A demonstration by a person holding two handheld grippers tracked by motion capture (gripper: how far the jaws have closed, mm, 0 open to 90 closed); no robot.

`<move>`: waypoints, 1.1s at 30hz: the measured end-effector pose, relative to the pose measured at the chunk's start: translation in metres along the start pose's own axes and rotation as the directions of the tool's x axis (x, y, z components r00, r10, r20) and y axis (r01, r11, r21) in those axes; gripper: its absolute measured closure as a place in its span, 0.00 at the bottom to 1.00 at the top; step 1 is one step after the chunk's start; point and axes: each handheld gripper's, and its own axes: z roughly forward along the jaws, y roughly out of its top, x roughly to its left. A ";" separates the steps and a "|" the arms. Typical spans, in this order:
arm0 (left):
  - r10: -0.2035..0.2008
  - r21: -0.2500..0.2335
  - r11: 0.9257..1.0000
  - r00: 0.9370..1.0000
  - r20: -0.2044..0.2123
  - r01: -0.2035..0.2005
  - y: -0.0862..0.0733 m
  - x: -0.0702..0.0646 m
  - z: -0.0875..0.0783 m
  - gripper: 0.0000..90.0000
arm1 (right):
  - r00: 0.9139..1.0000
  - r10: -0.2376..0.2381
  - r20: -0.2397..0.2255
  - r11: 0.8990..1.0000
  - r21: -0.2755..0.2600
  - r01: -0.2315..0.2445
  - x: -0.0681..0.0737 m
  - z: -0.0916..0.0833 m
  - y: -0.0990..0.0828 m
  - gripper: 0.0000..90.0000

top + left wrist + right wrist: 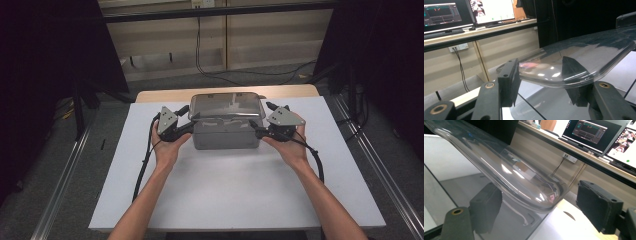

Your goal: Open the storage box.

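Observation:
A clear plastic box (226, 138) stands on the white mat (225, 190) with its clear lid (225, 105) over it. My left gripper (187, 125) is at the lid's left end. In the left gripper view the lid (579, 57) runs between the jaws of my left gripper (541, 72); one pad (509, 80) presses its rim and the other shows through the plastic. My right gripper (257, 127) is at the right end. There the lid (506, 172) passes between the jaws of my right gripper (542, 205), and the right-hand pad (599, 207) stands clear of it.
The mat covers a wooden table (165, 94). Metal rails (65, 180) run along both sides on the floor. Beyond the table stand a pale cabinet (215, 45), cables and, on a desk, monitors (491, 10).

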 end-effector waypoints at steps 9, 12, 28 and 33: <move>-0.023 -0.001 1.000 1.000 0.000 0.023 0.001 0.000 0.002 0.55 | 0.998 0.049 -0.031 0.998 -0.025 -0.050 -0.005 0.003 0.001 0.40; -0.025 -0.002 1.000 1.000 -0.006 0.025 0.001 0.001 0.003 0.55 | 0.998 0.047 -0.030 0.999 -0.020 -0.047 -0.006 0.005 -0.001 0.43; -0.027 0.001 1.000 1.000 -0.004 0.027 0.002 0.004 0.006 0.56 | 0.999 0.034 -0.033 0.998 -0.054 -0.036 -0.013 0.008 0.000 0.60; -0.009 0.007 1.000 1.000 0.000 0.009 0.004 0.005 0.006 0.56 | 0.999 0.034 -0.026 0.998 -0.052 -0.035 -0.017 0.010 -0.002 0.61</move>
